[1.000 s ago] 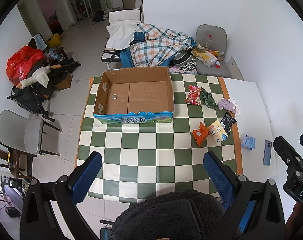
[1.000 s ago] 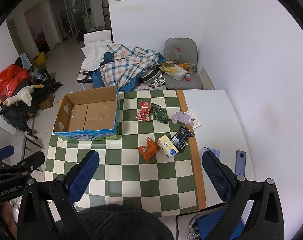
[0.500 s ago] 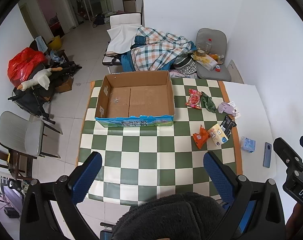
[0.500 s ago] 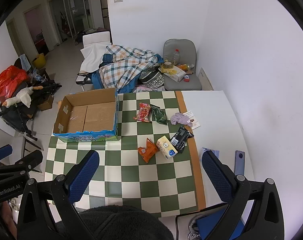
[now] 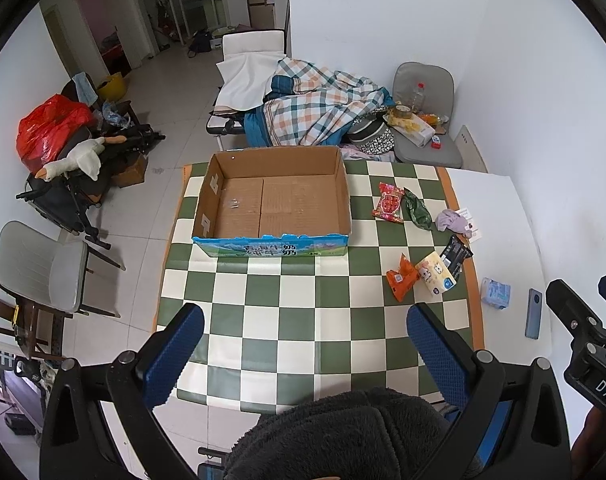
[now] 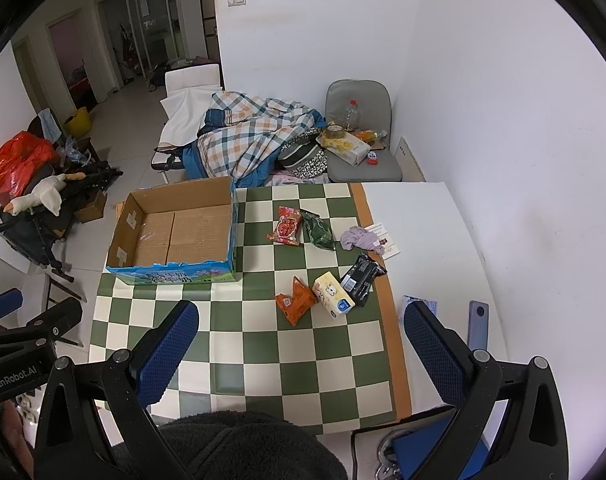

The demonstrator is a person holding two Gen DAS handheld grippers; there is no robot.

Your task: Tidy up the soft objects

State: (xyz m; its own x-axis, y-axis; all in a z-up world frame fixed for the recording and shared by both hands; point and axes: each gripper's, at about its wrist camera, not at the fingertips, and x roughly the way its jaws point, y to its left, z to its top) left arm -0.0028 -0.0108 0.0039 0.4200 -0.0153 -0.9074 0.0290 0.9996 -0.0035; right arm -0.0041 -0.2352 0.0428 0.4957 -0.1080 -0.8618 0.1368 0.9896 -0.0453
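An empty cardboard box [image 5: 275, 204] [image 6: 179, 232] stands at the far left of the green checkered table [image 5: 303, 320] [image 6: 263, 340]. To its right lie a red snack packet [image 5: 389, 202] [image 6: 287, 226], a green packet [image 5: 417, 208] [image 6: 318, 230], a lilac cloth [image 5: 453, 222] [image 6: 359, 238], a black packet [image 5: 455, 252] [image 6: 361, 274], a tissue pack [image 5: 437, 274] [image 6: 333, 294] and an orange packet [image 5: 401, 278] [image 6: 297, 300]. My left gripper [image 5: 305, 344] and right gripper [image 6: 301, 340] are open and empty, high above the table's near edge.
A blue tissue pack [image 5: 495, 293] and a phone [image 5: 534, 314] [image 6: 478, 322] lie on the white tabletop at the right. A dark fleece hat [image 5: 343, 436] fills the bottom. Chairs [image 5: 39, 268], a plaid blanket [image 5: 319, 108] and clutter surround the table.
Both grippers have risen and pulled back a little, so the table looks smaller and farther away. Nothing on the table has moved.
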